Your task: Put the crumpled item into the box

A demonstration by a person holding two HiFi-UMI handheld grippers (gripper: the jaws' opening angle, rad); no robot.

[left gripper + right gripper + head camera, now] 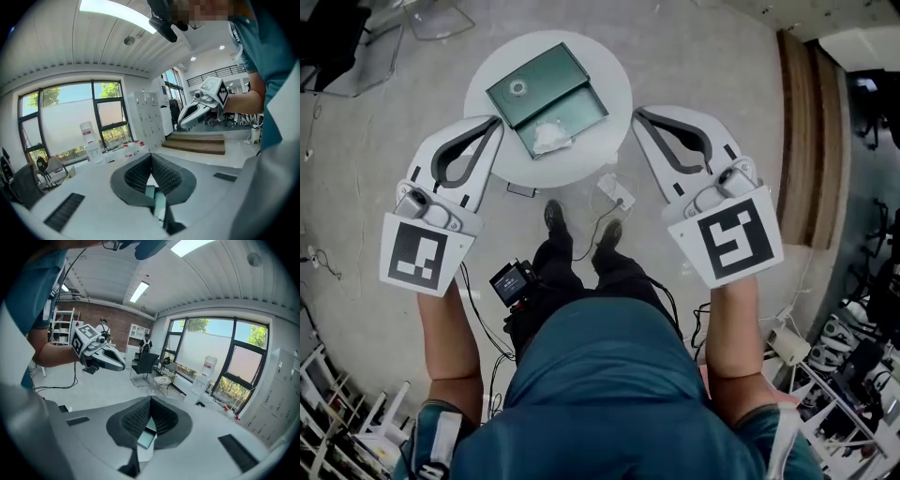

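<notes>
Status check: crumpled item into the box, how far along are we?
Done, by the look of it: the white crumpled item lies inside the open green box on the round table. In hand: nothing. The left gripper and right gripper are both shut and empty, one on either side of the table. Left: nothing obvious, though the box is open.

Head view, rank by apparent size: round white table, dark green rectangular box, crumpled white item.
1. round white table
2. dark green rectangular box
3. crumpled white item, lying inside the box
</notes>
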